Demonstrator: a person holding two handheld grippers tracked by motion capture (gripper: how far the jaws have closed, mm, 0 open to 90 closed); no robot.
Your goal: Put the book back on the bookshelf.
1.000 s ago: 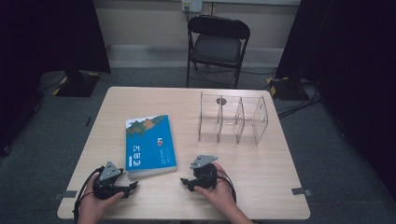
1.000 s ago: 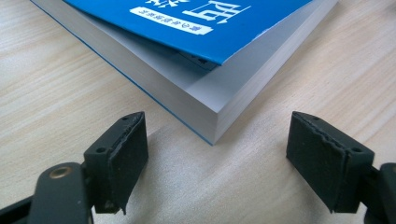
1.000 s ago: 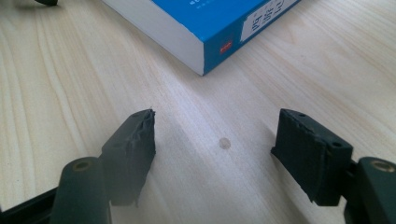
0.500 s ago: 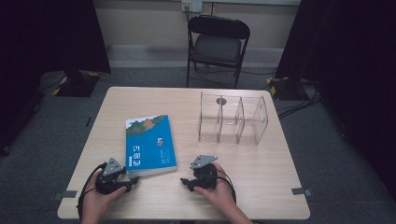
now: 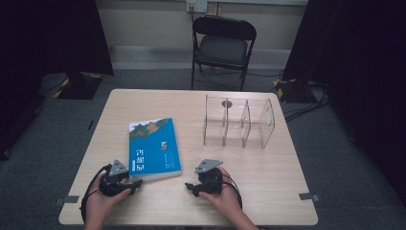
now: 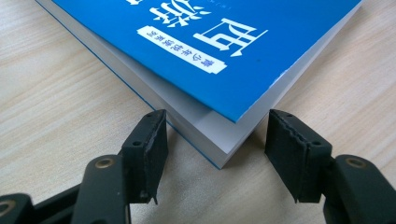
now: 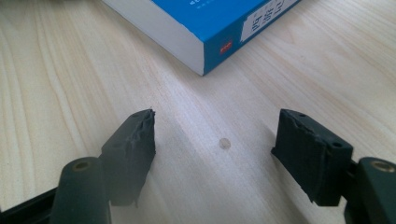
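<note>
A blue paperback book (image 5: 153, 146) lies flat on the table, left of centre. In the left gripper view its near corner (image 6: 219, 140) sits between the two black jaws of my left gripper (image 6: 215, 154). These jaws have just been closing. The left pad is close to the page edge, and a gap remains at the right pad. In the high view my left gripper (image 5: 136, 182) points at that corner from the front left. My right gripper (image 5: 189, 187) rests open over bare wood, nothing between its fingers (image 7: 215, 144), with another corner of the book (image 7: 205, 18) ahead of it.
A clear acrylic organiser (image 5: 239, 122) with three compartments stands at the table's back right. A black folding chair (image 5: 222, 43) stands beyond the far edge. The light wooden table (image 5: 268, 177) has bare room at the front right. A small round mark (image 7: 225, 143) shows on the wood.
My left gripper has shifted very slightly at the book's near corner. The right hand, the book and the organiser lie as before.
</note>
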